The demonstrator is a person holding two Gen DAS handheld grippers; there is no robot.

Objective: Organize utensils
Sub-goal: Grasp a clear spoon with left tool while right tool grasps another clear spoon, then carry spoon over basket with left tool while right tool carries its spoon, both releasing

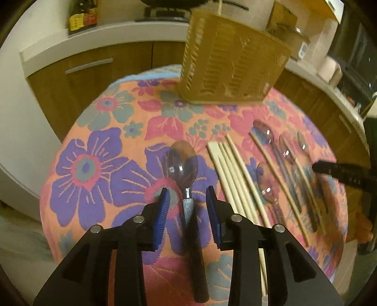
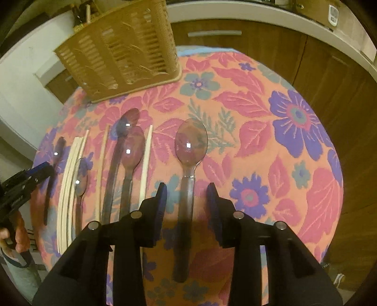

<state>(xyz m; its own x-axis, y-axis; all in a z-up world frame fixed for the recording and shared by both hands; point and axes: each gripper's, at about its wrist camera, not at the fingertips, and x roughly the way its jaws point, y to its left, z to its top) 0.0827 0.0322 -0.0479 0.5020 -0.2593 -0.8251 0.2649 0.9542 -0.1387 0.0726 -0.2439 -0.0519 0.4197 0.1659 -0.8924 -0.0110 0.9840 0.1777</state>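
A round table under a floral cloth (image 1: 99,150) holds spoons and chopsticks laid in a row. My left gripper (image 1: 187,191) is open, its blue pads either side of the neck of a large dark-handled spoon (image 1: 182,162) lying on the cloth. My right gripper (image 2: 186,190) is open astride the handle of another large spoon (image 2: 191,143). A tan slotted utensil basket (image 1: 231,61) stands at the table's far edge; it also shows in the right wrist view (image 2: 120,49). Pale chopsticks (image 1: 232,171) and several more spoons (image 1: 266,134) lie between the two grippers.
Wooden kitchen cabinets (image 1: 94,70) with a white counter ring the table closely. A sauce bottle (image 1: 82,16) stands on the counter. The other gripper's tip (image 1: 339,170) reaches over the right-hand spoons. The table edge curves near on all sides.
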